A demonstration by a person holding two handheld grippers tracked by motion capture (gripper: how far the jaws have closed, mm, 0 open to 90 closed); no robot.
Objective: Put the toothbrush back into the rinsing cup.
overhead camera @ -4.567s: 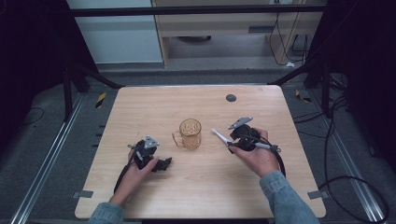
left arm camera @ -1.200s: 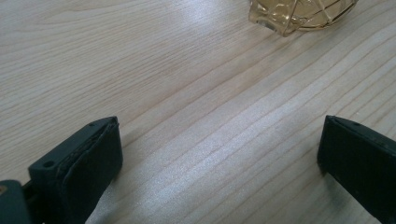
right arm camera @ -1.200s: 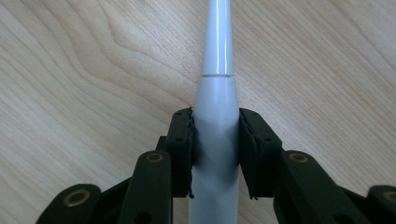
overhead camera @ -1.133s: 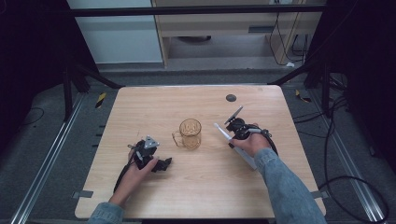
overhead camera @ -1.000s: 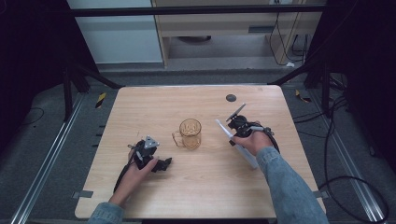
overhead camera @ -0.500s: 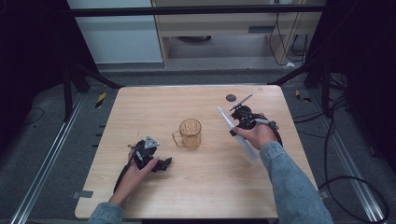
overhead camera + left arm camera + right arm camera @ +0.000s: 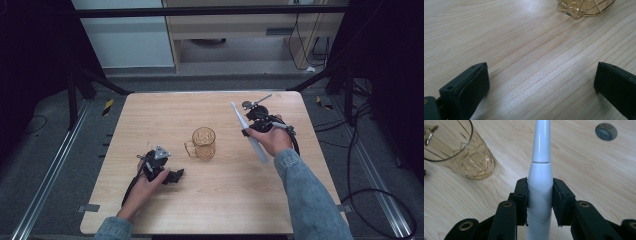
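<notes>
An amber glass mug [image 7: 203, 143] stands upright mid-table, its handle pointing left; it also shows in the right gripper view [image 7: 456, 152] and its base in the left gripper view [image 7: 586, 7]. My right gripper [image 7: 249, 129] is raised to the mug's right and is shut on a white electric toothbrush [image 7: 247, 131], whose thin neck points up and away [image 7: 540, 157]. The jaws clamp the handle's upper part. My left gripper [image 7: 172, 176] rests on the table at the front left, open, with bare wood between its pads [image 7: 474, 87].
The wooden table [image 7: 210, 210] has a small round grey cap [image 7: 606, 131] set in its top near the far right. Metal frame rails and cables surround the table on a dark floor.
My right gripper has lifted the toothbrush and carried it away from me, tilting its neck more upright. The left gripper and the mug have stayed put.
</notes>
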